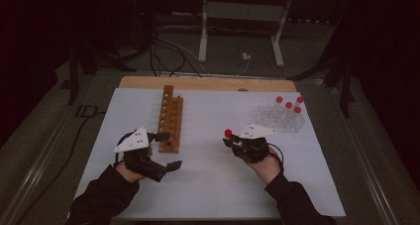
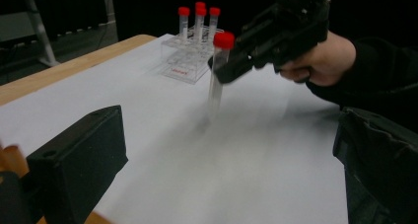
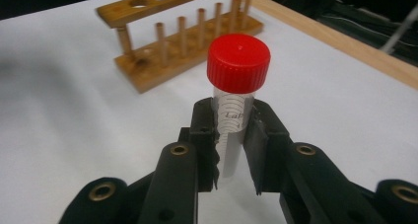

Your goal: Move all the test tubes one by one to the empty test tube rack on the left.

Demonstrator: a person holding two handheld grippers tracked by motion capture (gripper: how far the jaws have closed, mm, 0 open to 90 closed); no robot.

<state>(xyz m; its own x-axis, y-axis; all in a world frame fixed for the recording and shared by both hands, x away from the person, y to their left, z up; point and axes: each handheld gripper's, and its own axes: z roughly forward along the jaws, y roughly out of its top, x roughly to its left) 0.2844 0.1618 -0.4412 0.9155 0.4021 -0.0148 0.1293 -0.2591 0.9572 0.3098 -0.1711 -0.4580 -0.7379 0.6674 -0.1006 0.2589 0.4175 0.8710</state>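
My right gripper (image 1: 229,141) is shut on a clear tube with a red cap (image 1: 228,133) and holds it upright above the white sheet. In the right gripper view the jaws of the right gripper (image 3: 230,130) clamp the tube (image 3: 231,110) just below its cap. From the left gripper view, that tube (image 2: 216,81) hangs from the right gripper (image 2: 229,66), its bottom above the sheet. My left gripper (image 1: 168,150) stands open beside the near end of the wooden tube rack (image 1: 171,118), nothing between its jaws. The left gripper (image 2: 229,130) has its jaws wide apart.
A clear plastic rack (image 1: 282,120) with several red-capped tubes stands at the right rear. The white sheet (image 1: 213,185) covers a wooden table (image 1: 208,83). Cables and a metal stand lie on the floor beyond. The wooden rack (image 3: 187,36) lies ahead of the held tube.
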